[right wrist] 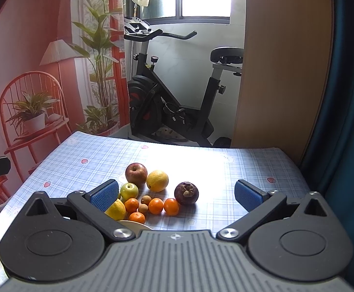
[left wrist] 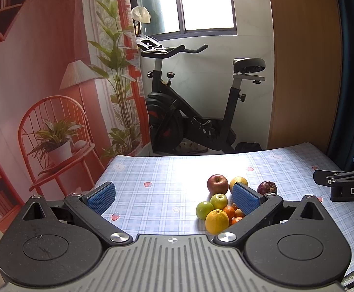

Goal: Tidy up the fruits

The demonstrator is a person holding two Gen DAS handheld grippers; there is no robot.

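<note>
Loose fruit lies clustered on a blue plaid tablecloth (right wrist: pixel 225 170). A red apple (right wrist: pixel 136 173) and a yellow orange (right wrist: pixel 157 180) sit at the back, a dark mangosteen (right wrist: pixel 186 193) to their right. A green apple (right wrist: pixel 129 190), several small tangerines (right wrist: pixel 155 205) and a second yellow orange (right wrist: pixel 116 209) lie nearer. A white plate rim (right wrist: pixel 134 225) peeks out below them. My right gripper (right wrist: pixel 177 196) is open above the fruit, holding nothing. My left gripper (left wrist: pixel 174 200) is open and empty; the fruit, among it the red apple (left wrist: pixel 217 184), lies by its right finger.
An exercise bike (left wrist: pixel 189 102) stands beyond the table's far edge under a window. A printed backdrop with a red chair (left wrist: pixel 52 141) covers the left. A wooden panel (left wrist: pixel 306 60) and a blue curtain (right wrist: pixel 347 85) stand at the right. The other gripper's body (left wrist: pixel 347 185) shows at right.
</note>
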